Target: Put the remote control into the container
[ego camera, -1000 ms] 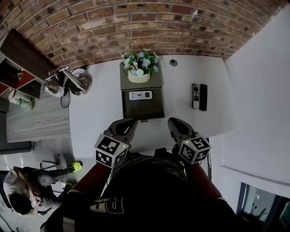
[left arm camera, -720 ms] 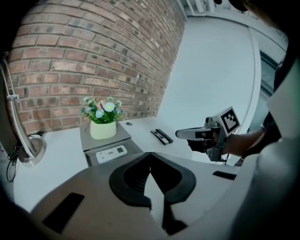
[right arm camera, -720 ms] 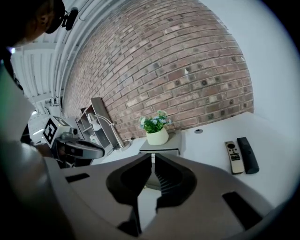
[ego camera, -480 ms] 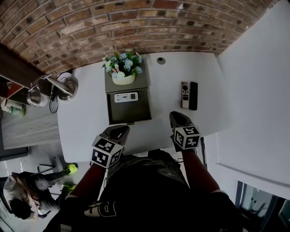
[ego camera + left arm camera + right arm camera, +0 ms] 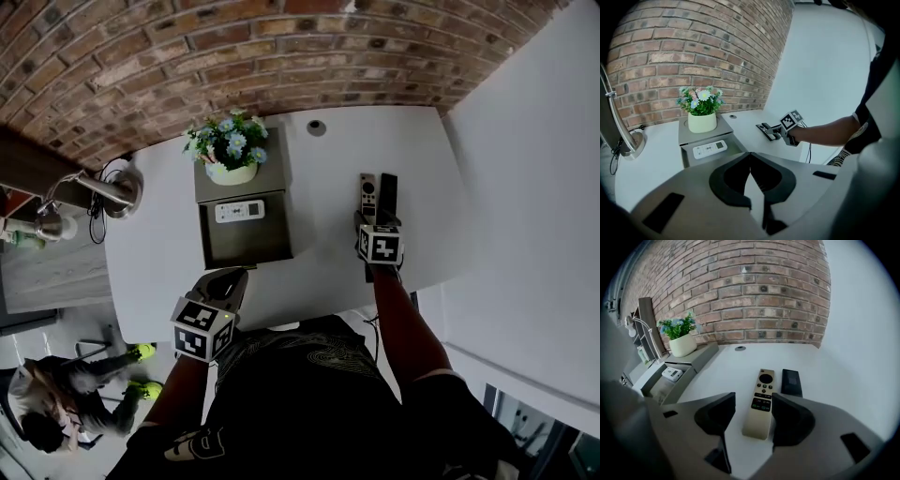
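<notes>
**Right gripper open over the beige remote**

The right gripper [image 5: 754, 404], its jaws just spread wide, straddles the near end of the beige remote control [image 5: 763, 386] on the white table [image 5: 319, 267] without pressing on it. A second ago it hung low by the person's body. A black remote [image 5: 791, 381] lies just beside, to the right. The grey container [image 5: 248, 246], centre left in the head view, holds a white remote [image 5: 232, 211], with a flower pot [image 5: 228, 159] behind it. The left gripper [image 5: 750, 161] is clenched on nothing, at the lower left.

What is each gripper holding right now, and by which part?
Nothing is held. The right gripper has just been opening; its jaws straddle the beige remote at its near end without gripping. The left gripper is shut, empty.
</notes>
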Tool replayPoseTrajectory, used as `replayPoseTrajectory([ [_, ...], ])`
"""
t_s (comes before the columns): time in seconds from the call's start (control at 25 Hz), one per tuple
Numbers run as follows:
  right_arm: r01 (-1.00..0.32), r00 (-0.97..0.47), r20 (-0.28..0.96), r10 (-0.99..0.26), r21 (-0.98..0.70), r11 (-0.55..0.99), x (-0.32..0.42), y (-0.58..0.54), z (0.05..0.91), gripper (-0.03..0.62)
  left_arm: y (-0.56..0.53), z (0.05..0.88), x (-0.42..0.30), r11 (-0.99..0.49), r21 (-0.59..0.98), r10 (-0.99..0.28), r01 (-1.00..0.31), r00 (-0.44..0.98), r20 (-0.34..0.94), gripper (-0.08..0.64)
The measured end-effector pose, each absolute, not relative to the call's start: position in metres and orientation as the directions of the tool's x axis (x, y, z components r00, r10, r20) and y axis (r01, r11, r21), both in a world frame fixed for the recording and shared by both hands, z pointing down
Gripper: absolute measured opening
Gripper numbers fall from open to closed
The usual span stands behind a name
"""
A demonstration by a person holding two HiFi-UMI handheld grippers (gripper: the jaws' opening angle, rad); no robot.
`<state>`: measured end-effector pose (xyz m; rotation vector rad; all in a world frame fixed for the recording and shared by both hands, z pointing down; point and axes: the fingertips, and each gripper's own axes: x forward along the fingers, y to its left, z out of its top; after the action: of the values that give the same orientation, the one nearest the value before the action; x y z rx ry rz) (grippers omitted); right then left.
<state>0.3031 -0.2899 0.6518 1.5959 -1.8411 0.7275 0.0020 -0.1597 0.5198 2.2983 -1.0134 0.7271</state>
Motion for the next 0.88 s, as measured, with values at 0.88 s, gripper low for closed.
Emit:
replayPoseTrajectory([
  [0.88, -0.996, -0.048, 0.824, -0.565, 0.000, 0.085, 0.315, -0.304, 0.676, 0.213, -0.155, 0.520, -0.030, -0.520, 0.217, -0.534, -0.826, 0.513, 0.672, 0.008],
])
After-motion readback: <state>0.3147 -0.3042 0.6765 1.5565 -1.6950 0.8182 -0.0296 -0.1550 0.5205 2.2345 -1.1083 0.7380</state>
